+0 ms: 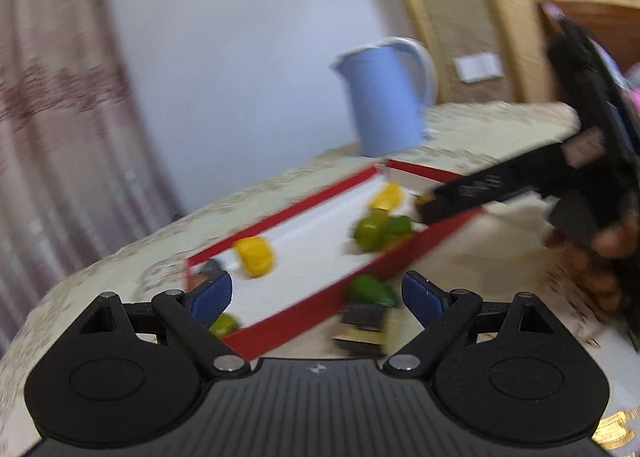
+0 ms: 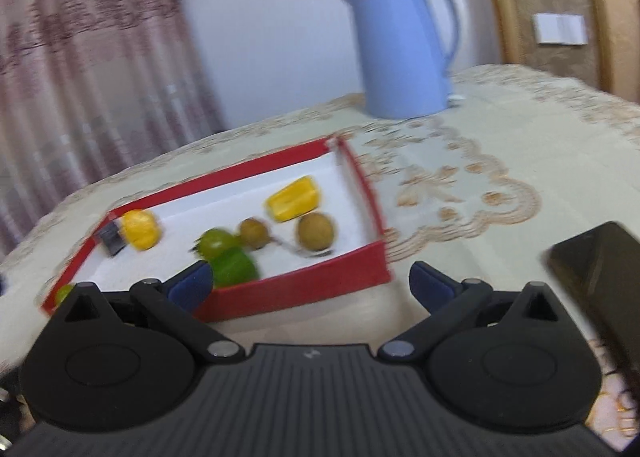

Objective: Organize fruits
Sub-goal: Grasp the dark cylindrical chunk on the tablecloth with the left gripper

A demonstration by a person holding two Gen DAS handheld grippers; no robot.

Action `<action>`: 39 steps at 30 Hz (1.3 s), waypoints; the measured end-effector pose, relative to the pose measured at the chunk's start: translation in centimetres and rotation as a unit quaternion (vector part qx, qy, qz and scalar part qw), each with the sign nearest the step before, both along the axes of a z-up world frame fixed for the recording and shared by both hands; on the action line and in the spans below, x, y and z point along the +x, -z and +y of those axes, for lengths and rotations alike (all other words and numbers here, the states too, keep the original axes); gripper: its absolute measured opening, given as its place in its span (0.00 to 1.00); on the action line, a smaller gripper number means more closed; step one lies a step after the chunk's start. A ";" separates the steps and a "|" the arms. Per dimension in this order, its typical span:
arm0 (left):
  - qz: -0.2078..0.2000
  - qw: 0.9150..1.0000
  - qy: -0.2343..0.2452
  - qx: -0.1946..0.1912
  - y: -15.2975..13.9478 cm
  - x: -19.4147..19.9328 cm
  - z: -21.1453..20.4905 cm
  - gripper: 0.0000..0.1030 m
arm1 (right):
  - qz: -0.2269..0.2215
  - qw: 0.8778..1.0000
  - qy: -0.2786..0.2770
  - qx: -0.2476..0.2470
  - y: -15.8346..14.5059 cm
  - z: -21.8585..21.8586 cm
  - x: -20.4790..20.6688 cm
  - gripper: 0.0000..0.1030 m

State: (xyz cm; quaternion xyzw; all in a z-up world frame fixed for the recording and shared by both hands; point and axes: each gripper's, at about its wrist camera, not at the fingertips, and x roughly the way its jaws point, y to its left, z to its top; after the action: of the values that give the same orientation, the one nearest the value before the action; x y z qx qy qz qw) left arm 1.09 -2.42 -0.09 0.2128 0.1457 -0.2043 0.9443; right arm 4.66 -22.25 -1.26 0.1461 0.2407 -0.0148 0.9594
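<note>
I take the red tray (image 2: 296, 289) with its white floor as my landmark; it lies on a cream tablecloth (image 2: 500, 161) with a beige lace pattern.

In the tray, from its left end: a small green fruit (image 2: 63, 293) sits in the near-left corner, partly hidden by my gripper. A small dark block (image 2: 111, 237) lies at the left wall, and a yellow fruit (image 2: 141, 229) is just beside it. Near the middle I see a light green fruit (image 2: 214, 243) touching a darker green one (image 2: 234, 267), which lies against the near wall. A small brown fruit (image 2: 254, 233) is just behind them. Toward the right end lie a yellow wedge-shaped piece (image 2: 295, 199) and a larger brown fruit (image 2: 315, 231).

Behind the tray stands a blue kettle (image 2: 404, 45). To the right of the tray a black phone (image 2: 600, 269) rests on the cloth.

My left gripper (image 1: 316, 295) is released, nothing between the pads; in front of the tray's near wall lie a green fruit (image 1: 370, 289) and a dark blurred object (image 1: 362, 329) that I cannot identify. My right gripper (image 2: 308, 283) is spread wide and holds nothing, over the tray's near-right corner.
</note>
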 end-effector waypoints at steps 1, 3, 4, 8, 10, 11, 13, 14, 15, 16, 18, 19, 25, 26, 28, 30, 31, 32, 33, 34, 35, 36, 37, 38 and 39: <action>0.007 1.000 0.014 0.008 0.2 0.1 -0.4 0.90 | 0.001 1.000 0.001 -0.003 0.0 0.2 0.0 1.00; 0.018 0.999 0.030 0.021 0.6 0.4 -1.1 0.90 | 0.004 1.000 0.011 -0.001 -0.1 0.1 0.1 1.00; 0.025 0.999 0.033 0.027 0.9 0.7 -1.5 0.90 | 0.005 1.000 0.013 0.006 0.0 -0.1 0.1 1.00; 0.052 0.998 0.035 0.027 1.7 2.0 -1.3 0.90 | 0.011 0.999 0.022 0.035 0.3 -0.9 0.2 1.00; 0.068 0.997 0.044 0.019 1.8 2.6 -1.1 0.82 | 0.010 0.999 0.023 0.041 0.4 -1.1 0.2 1.00; 0.077 0.996 0.048 0.016 1.9 2.5 -0.7 0.73 | 0.012 0.999 0.022 0.040 0.4 -1.0 0.1 1.00; 0.101 0.993 0.057 0.012 1.9 3.3 -0.4 0.58 | 0.014 0.999 0.021 0.037 0.4 -0.9 0.2 1.00; 0.114 0.992 0.059 0.010 1.9 3.7 -0.4 0.50 | 0.014 0.999 0.020 0.037 0.4 -0.9 0.2 1.00; 0.133 0.989 0.061 0.003 2.0 4.2 -0.2 0.47 | 0.013 0.999 0.021 0.036 0.4 -0.9 0.2 1.00; 0.146 0.987 0.061 -0.003 2.1 4.7 -0.1 0.42 | 0.013 0.999 0.023 0.037 0.4 -0.9 0.2 1.00; 0.159 0.985 0.061 -0.015 2.1 5.0 0.5 0.40 | 0.013 0.999 0.024 0.041 0.4 -1.0 0.2 1.00; 0.164 0.984 0.063 -0.022 2.0 5.1 0.7 0.40 | 0.013 0.999 0.024 0.043 0.5 -1.0 0.2 1.00; 0.140 0.988 0.059 -0.028 1.6 3.6 1.1 0.39 | 0.004 0.999 0.019 0.046 0.5 -1.1 0.0 1.00; 0.133 0.989 0.052 -0.027 1.6 3.3 1.1 0.39 | 0.003 0.999 0.017 0.047 0.5 -1.1 0.0 1.00; 0.118 0.992 0.035 -0.026 1.3 2.6 1.5 0.39 | 0.000 0.999 0.011 0.052 0.4 -1.2 -0.1 1.00; 0.105 0.994 0.009 -0.024 1.2 2.2 1.9 0.39 | 0.000 0.999 0.006 0.053 0.4 -1.2 -0.1 1.00; 0.099 0.995 -0.006 -0.022 1.1 2.0 2.1 0.39 | 0.000 0.999 0.003 0.051 0.4 -1.1 -0.1 1.00; 0.093 0.995 -0.021 -0.021 1.1 1.8 2.5 0.39 | 0.000 0.999 0.000 0.049 0.4 -1.0 0.0 1.00; 0.090 0.995 -0.033 -0.022 1.1 1.7 2.7 0.39 | 0.001 0.999 -0.003 0.043 0.3 -0.8 0.0 1.00; 0.088 0.995 -0.048 -0.023 1.1 1.6 3.0 0.39 | 0.001 0.999 -0.006 0.036 0.2 -0.6 -0.1 1.00; 0.087 0.994 -0.062 -0.024 1.1 1.7 3.4 0.39 | 0.001 1.000 -0.010 0.029 0.1 -0.3 -0.2 1.00; 0.086 0.993 -0.077 -0.026 1.1 1.7 3.7 0.39 | 0.002 1.000 -0.014 0.022 0.0 0.0 -0.3 1.00; 0.086 0.992 -0.092 -0.030 1.1 1.8 4.1 0.39 | 0.006 1.000 -0.021 0.016 -0.1 0.4 -0.3 1.00; 0.084 0.990 -0.109 -0.034 1.1 1.8 4.4 0.39 | 0.011 0.999 -0.032 0.011 -0.2 0.8 -0.4 1.00; 0.082 0.988 -0.124 -0.035 1.2 1.9 4.7 0.39 | 0.018 0.999 -0.042 0.004 -0.2 1.4 -0.5 1.00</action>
State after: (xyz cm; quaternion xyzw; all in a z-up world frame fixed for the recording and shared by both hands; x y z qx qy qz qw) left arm 2.97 2.29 -1.26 0.1423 0.2405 -0.1070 0.9542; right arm 4.17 -20.84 -1.08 0.1397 0.2638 0.0244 0.9541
